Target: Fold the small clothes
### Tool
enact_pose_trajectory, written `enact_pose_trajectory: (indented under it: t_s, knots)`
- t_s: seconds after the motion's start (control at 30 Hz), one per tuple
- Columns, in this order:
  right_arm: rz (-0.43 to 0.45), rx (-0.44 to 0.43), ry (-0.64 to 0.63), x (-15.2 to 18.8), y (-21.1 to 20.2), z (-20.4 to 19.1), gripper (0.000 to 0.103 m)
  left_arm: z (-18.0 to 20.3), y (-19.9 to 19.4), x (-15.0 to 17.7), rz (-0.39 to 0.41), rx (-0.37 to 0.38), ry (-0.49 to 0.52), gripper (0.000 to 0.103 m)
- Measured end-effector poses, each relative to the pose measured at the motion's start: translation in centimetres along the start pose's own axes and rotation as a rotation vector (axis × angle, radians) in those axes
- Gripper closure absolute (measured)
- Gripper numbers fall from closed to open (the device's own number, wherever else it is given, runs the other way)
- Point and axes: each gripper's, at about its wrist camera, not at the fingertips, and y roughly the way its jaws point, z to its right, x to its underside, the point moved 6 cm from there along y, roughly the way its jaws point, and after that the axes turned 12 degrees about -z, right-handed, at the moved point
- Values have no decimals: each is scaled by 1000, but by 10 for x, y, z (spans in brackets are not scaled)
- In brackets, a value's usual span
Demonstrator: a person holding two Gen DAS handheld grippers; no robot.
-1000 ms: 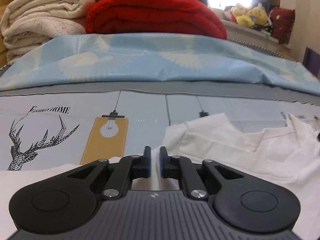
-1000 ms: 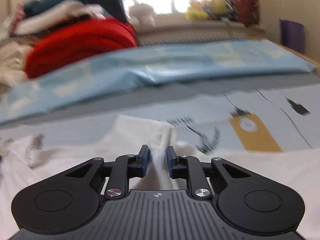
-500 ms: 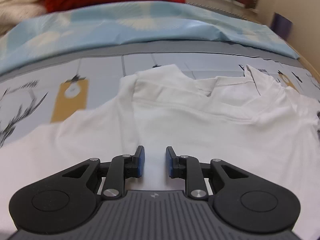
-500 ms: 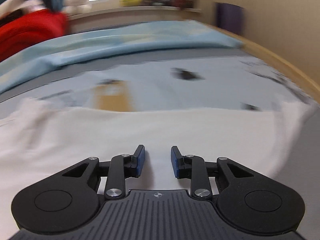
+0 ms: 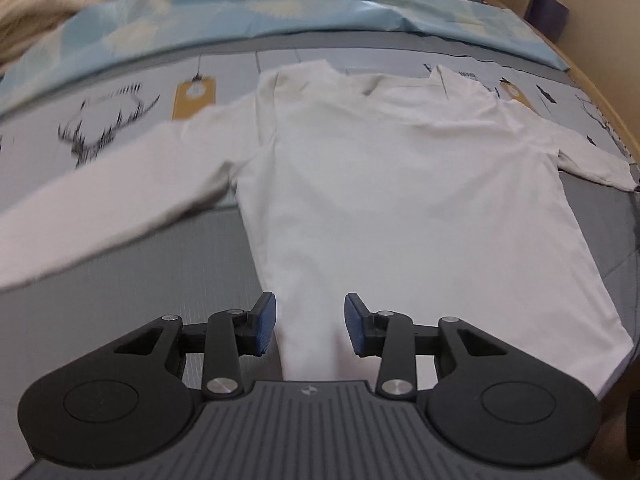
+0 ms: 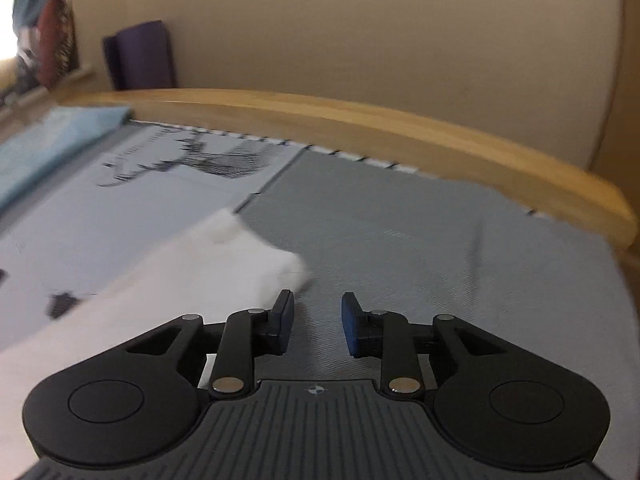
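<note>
A white long-sleeved shirt (image 5: 400, 184) lies spread flat on the bed, collar at the far end and both sleeves stretched out to the sides. My left gripper (image 5: 310, 322) hovers over the near left edge of the shirt's body, its jaws opening, with cloth below but nothing pinched between the blue pads. In the right wrist view the cuff end of one white sleeve (image 6: 224, 268) lies on the grey sheet just left of my right gripper (image 6: 316, 322), which stands open over bare sheet with nothing between its fingers.
A grey bed sheet (image 5: 120, 280) with deer and lightbulb prints covers the bed. A light blue quilt (image 5: 280, 8) lies folded along the far side, red and cream blankets behind it. A wooden bed rail (image 6: 400, 128) and a beige wall border the right.
Both grippers opened and let go of the shirt. The left one pulled back toward the hem and rose, showing the whole shirt. The right one swung right to the sleeve end near the bed rail.
</note>
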Motion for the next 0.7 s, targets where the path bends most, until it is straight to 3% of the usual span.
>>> enact_pose_trajectory:
  t_s: [0.1,0.13,0.23,0.27,0.37,0.53,0.7]
  knots:
    - [-88,-201,38,7,5,-9,65,-5,16,15,-81,89,-54,61]
    - [-119,-189,17,12,8,-10,67,-6,27,25,-144,105,-53,61]
    - [-102,138,-103,16,-14,-16,65,-11,58,52,-323,37,-26,61]
    - [-94,113,-60,16,-27,-17,65,-14,64,61,-361,-13,4,61]
    - [-127,-61,-30,21,-71,-37,65,-20,52,66,-319,-40,17,61]
    - [-102,-356,-253,49,-185,-90,63,-26,16,76,-198,52,-105,61]
    - [-181,-600,-407,102,-279,-84,55,-20,-5,109,-130,74,-161,61]
